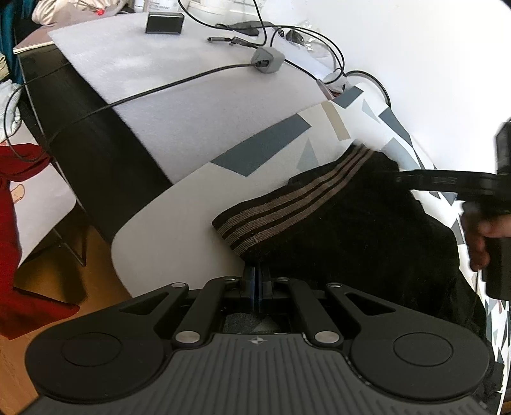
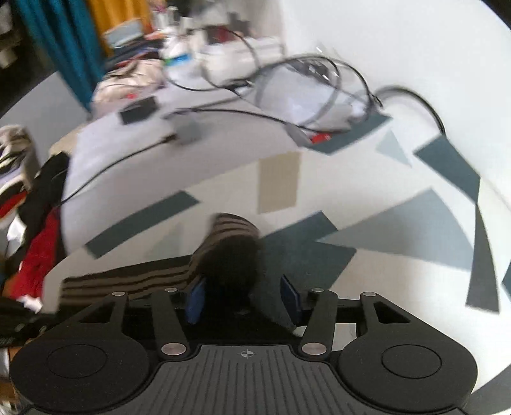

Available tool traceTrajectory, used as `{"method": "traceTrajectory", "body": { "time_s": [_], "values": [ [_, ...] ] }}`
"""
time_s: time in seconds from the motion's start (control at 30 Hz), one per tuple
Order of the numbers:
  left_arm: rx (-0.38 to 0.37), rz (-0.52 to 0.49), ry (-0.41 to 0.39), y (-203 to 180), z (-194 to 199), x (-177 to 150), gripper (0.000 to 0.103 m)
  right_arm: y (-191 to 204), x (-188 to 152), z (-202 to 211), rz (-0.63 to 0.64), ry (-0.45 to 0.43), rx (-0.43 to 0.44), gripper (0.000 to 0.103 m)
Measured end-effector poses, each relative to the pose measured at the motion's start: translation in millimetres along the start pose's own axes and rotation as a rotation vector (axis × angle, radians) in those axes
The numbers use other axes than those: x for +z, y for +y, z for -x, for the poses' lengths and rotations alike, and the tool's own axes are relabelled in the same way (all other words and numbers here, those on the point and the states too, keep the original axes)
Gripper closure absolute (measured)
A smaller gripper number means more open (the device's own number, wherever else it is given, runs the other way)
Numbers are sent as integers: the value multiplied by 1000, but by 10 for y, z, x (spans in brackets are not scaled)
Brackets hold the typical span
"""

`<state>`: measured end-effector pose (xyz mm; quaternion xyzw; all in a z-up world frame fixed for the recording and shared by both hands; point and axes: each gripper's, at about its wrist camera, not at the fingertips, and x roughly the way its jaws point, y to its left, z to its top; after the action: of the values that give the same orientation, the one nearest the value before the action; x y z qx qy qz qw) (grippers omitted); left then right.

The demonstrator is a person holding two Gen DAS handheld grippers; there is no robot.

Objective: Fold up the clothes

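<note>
A black garment (image 1: 351,239) with a brown-striped waistband (image 1: 287,204) lies on the patterned table cover (image 1: 179,204). My left gripper (image 1: 257,284) is shut on the garment's near edge, just below the waistband end. The right gripper (image 1: 415,178), held by a hand (image 1: 479,236), reaches over the garment's far right side. In the blurred right wrist view, the right gripper (image 2: 243,300) stands open with a raised bunch of the garment (image 2: 236,255) between its blue pads (image 2: 194,300). The waistband (image 2: 127,281) trails off to the left.
A white felt sheet (image 1: 159,79) covers the far table, carrying cables, a grey adapter (image 1: 266,59) and a black box (image 1: 164,22). Red cloth (image 1: 19,223) hangs at the left past the table edge. A pile of clothes (image 2: 32,207) sits left. A white wall (image 1: 431,64) bounds the right.
</note>
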<state>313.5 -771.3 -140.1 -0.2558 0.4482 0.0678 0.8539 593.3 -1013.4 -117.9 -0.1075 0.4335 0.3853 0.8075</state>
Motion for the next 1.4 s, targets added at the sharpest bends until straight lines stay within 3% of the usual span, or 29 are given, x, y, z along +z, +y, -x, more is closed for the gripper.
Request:
{"method": "traceTrajectory", "body": {
  "time_s": [0.1, 0.23, 0.27, 0.3, 0.4, 0.43, 0.47, 0.5, 0.57, 0.73, 0.87, 1.07, 1.23, 1.4],
  "values": [
    [11, -10, -16, 3, 42, -27, 102, 33, 62, -5, -9, -59, -59, 99],
    [54, -56, -76, -45, 118, -16, 102, 77, 146, -11, -21, -138, -137, 99],
    [68, -55, -84, -43, 127, 8, 102, 88, 167, -12, -24, -157, -156, 96],
    [87, -46, -83, -22, 124, 34, 101, 99, 187, -14, -27, -177, -176, 85],
    [135, -35, -47, 29, 103, 99, 94, 133, 250, -19, -35, -236, -234, 38],
    [139, -43, -40, 29, 114, 119, 90, 122, 255, 14, -41, -254, -243, 37],
    [144, -53, -37, 24, 128, 139, 81, 52, 215, 139, -59, -267, -230, 37],
    [156, -95, -68, -37, 189, 156, 69, -40, 147, 286, -89, -274, -227, 36],
    [147, -172, -124, -188, 293, 183, 57, -245, -37, 583, -165, -290, -253, 34],
    [-1, -376, -156, -735, 309, 339, 48, -862, -862, 1468, -457, -368, -374, 32],
    [-132, -549, -106, -1311, 153, 273, 46, -1175, -1904, 2286, -751, -449, -508, 32],
    [-260, -699, -8, -1968, -133, -27, 42, -1125, -3494, 3340, -1081, -513, -784, 35],
    [-286, -767, 44, -2337, -318, -220, 39, -957, -4432, 3988, -1352, -556, -910, 46],
    [-244, -797, 71, -2596, -547, -338, 38, -968, -4710, 3866, -1416, -567, -871, 57]
  ]
}}
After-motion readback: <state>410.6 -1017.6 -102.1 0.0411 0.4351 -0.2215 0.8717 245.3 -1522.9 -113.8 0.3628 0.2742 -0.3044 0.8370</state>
